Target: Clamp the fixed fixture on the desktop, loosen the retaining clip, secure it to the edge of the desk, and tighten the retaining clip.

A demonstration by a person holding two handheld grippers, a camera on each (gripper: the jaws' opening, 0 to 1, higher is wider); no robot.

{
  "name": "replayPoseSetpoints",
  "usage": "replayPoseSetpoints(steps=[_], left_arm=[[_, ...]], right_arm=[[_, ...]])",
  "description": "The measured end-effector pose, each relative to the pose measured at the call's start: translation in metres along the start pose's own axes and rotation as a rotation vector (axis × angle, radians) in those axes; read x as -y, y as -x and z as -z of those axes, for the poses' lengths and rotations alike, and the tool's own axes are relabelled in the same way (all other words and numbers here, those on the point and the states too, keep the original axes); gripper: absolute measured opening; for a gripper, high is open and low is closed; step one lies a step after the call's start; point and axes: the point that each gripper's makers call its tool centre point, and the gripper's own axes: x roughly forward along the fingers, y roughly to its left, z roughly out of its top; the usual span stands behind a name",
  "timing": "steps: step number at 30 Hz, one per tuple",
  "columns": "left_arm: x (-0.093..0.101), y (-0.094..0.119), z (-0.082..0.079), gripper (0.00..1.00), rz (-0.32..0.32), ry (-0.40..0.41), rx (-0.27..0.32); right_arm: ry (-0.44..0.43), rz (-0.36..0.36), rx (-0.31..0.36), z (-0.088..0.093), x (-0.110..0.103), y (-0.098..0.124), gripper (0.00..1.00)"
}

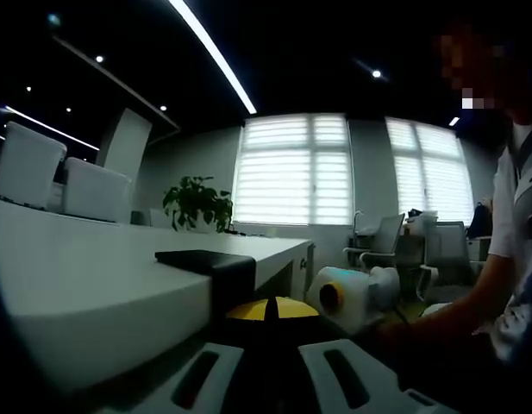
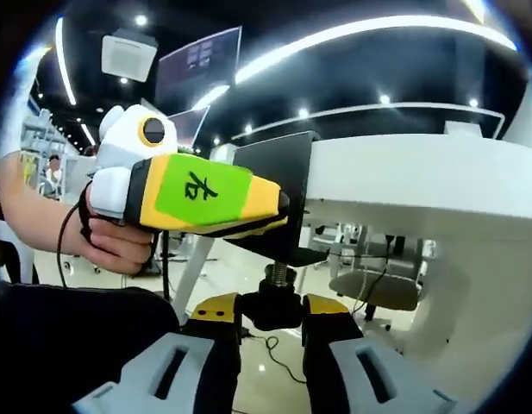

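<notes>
One clamp (image 2: pixel 278 194) on desk edge (image 2: pixel 403 177). Right gripper (image 2: pixel 271 312) closed on its one screw knob (image 2: pixel 272 306). Left gripper (image 2: pixel 201 197) holding clamp body, jaws pinched on it.

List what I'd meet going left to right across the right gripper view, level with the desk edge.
Person's hand → left gripper, yellow with a green label → black fixture on the desk edge → white desk.
</notes>
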Motion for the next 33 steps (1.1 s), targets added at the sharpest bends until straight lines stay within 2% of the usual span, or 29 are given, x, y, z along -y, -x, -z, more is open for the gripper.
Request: replayPoseSetpoints(steps=[4, 7, 10, 13, 15, 16, 17, 18, 20, 22, 24, 28, 31, 33], left_arm=[[0.000, 0.000, 0.000, 0.01, 0.002, -0.001, -0.001], [0.000, 0.000, 0.000, 0.01, 0.001, -0.001, 0.001], [0.001, 0.000, 0.000, 0.01, 0.001, -0.003, -0.001], [0.001, 0.000, 0.000, 0.01, 0.001, -0.004, -0.003], [0.001, 0.000, 0.001, 0.01, -0.001, -0.009, -0.008], [0.001, 0.001, 0.001, 0.01, 0.000, -0.007, -0.007], [0.001, 0.001, 0.001, 0.01, 0.001, -0.005, -0.005], [0.001, 0.001, 0.001, 0.01, 0.001, -0.002, -0.002], [0.001, 0.000, 0.001, 0.01, 0.001, -0.003, -0.003], [0.001, 0.000, 0.001, 0.01, 0.000, -0.004, -0.007], [0.000, 0.000, 0.001, 0.01, -0.001, -0.008, -0.009], [0.001, 0.000, 0.002, 0.01, -0.005, -0.021, -0.012], [0.001, 0.000, 0.001, 0.01, -0.004, -0.016, -0.008], [0.001, 0.000, 0.001, 0.01, -0.003, -0.015, -0.008]], right_arm=[[-0.014, 0.000, 0.014, 0.000, -0.001, 0.000, 0.25], [-0.030, 0.051, 0.012, 0.002, 0.002, 0.001, 0.25], [-0.043, 0.154, -0.006, 0.005, 0.009, 0.005, 0.30], [-0.137, 0.271, 0.025, 0.000, 0.010, 0.015, 0.32], [-0.215, 0.357, 0.098, -0.013, 0.012, 0.026, 0.32], [-0.250, 0.394, 0.085, -0.010, 0.012, 0.030, 0.32], [-0.250, 0.412, 0.056, -0.006, 0.012, 0.030, 0.32], [-0.213, 0.450, 0.010, 0.000, 0.014, 0.031, 0.32], [-0.211, 0.473, 0.014, 0.000, 0.015, 0.028, 0.32], [-0.261, 0.478, 0.033, 0.001, 0.012, 0.022, 0.32], [-0.259, 0.474, 0.025, 0.002, 0.007, 0.016, 0.32], [-0.220, 0.505, 0.019, 0.003, 0.007, 0.011, 0.34], [-0.159, 0.532, -0.034, 0.011, 0.014, 0.008, 0.31], [-0.169, 0.536, -0.036, 0.012, 0.016, 0.006, 0.29]])
